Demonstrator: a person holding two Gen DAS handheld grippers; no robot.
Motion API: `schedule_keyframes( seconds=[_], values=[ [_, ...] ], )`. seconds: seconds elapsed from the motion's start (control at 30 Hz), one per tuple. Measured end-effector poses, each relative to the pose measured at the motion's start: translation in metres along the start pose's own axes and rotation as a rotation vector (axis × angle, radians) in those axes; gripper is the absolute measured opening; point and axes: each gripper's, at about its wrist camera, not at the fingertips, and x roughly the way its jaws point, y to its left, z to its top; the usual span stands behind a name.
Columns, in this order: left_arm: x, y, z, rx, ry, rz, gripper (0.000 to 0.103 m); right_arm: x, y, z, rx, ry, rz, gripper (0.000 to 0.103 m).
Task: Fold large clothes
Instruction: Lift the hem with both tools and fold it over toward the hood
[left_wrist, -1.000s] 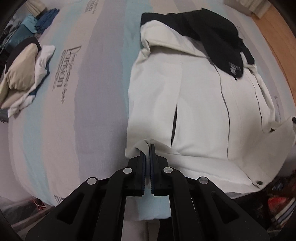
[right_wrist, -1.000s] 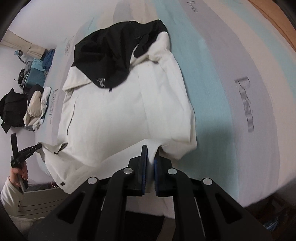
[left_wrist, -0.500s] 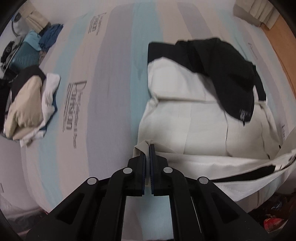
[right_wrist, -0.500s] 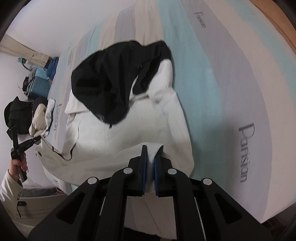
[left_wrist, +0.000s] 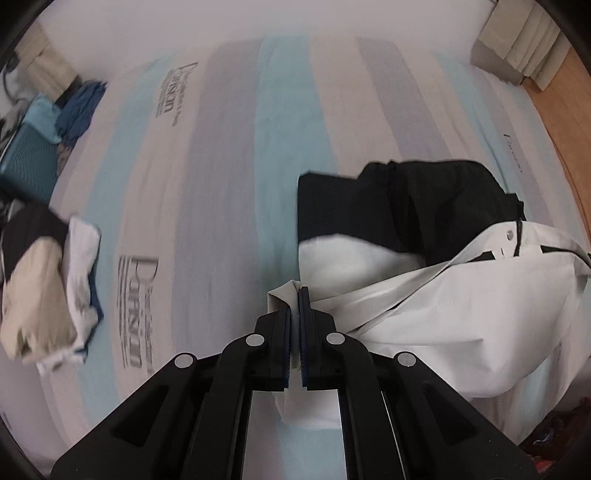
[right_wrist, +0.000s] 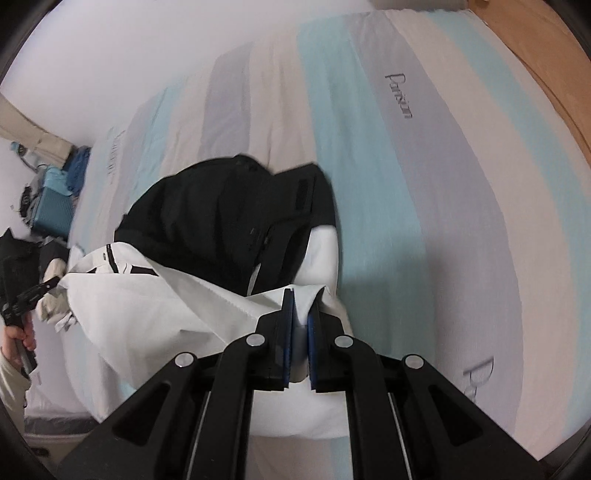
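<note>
A large white and black jacket lies on the striped bed. Its white lower half is lifted off the bed and hangs between my two grippers. Its black upper part rests flat beyond. My left gripper is shut on the jacket's left hem corner. My right gripper is shut on the right hem corner of the same jacket. The left gripper also shows at the left edge of the right wrist view, held by a hand.
The striped bed cover with printed lettering stretches ahead. A stack of folded clothes lies at the bed's left side, with blue clothes and a teal case behind. A wooden floor lies right of the bed.
Both grippers have risen and moved forward over the bed, lifting the jacket's hem. The white lower half now hangs in the air over the part lying flat.
</note>
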Motion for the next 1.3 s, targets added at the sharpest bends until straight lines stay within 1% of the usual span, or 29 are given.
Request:
schedule_keyframes(
  seconds=[0.07,0.27,0.43,0.57,0.73,0.9,1.17,1.3],
  values=[
    [0.007,-0.002,0.019,0.010,-0.002,-0.008,0.002,0.005,0.004,0.016,0.003,-0.003,-0.005,0.005],
    [0.032,0.002,0.054,0.006,0.026,-0.027,0.002,0.032,0.004,0.058,0.027,0.025,-0.024,0.005],
    [0.038,-0.002,0.082,0.003,0.008,-0.042,0.002,0.047,0.002,0.081,0.054,0.009,-0.045,0.005],
    [0.068,-0.006,0.104,0.012,0.026,-0.019,0.002,0.068,0.002,0.095,0.027,0.010,-0.094,0.005],
    [0.104,-0.010,0.111,0.027,0.035,0.013,0.002,0.098,0.002,0.105,0.017,0.013,-0.134,0.005],
    [0.137,-0.006,0.110,0.002,0.051,0.020,0.003,0.129,0.000,0.115,0.004,0.026,-0.169,0.005],
    [0.181,-0.002,0.110,-0.033,0.068,0.016,0.003,0.169,-0.004,0.123,-0.003,0.042,-0.189,0.005],
    [0.192,-0.004,0.106,-0.035,0.056,0.006,0.003,0.187,-0.010,0.123,0.006,0.057,-0.180,0.005]
  ],
)
